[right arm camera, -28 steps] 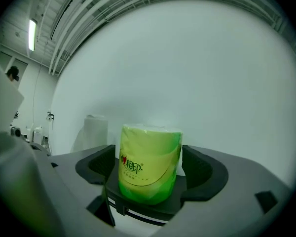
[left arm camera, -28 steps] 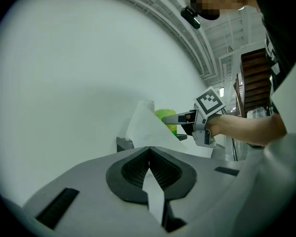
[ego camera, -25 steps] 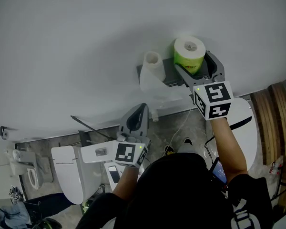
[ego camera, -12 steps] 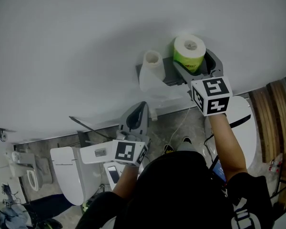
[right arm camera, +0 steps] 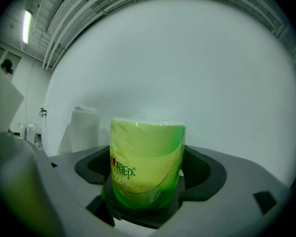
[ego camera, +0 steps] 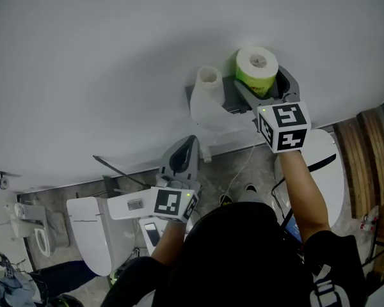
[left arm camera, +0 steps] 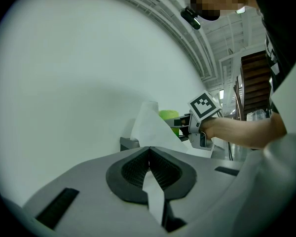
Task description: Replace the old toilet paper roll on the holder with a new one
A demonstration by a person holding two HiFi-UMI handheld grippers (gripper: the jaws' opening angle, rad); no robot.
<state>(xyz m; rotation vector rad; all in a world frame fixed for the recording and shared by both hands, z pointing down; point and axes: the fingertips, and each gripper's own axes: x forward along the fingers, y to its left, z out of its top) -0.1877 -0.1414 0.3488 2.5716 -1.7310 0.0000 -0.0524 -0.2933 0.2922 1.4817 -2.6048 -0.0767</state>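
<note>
Right claw (right arm camera: 145, 181) clamped around green-wrapped new roll (ego camera: 256, 65), upright against holder (ego camera: 229, 104). At nine o'clock, old roll (ego camera: 207, 85), touching holder. Left claw (left arm camera: 149, 157), at seven o'clock, pinching a loose paper tail (left arm camera: 155, 196). Wall (ego camera: 115, 56) behind both rolls.

The new cylindrical toilet roll (right arm camera: 147, 169) wears a glossy, translucent green plastic wrap, faintly creased. The old white roll (ego camera: 207, 82) is soft matt paper, like the thin white paper strip (left arm camera: 154, 194) between the left gripper's (left arm camera: 149, 152) smooth matt grey plastic jaws with ribbed black pads (left arm camera: 135, 168). The white wall (ego camera: 102, 62) looks smooth, matt.
</note>
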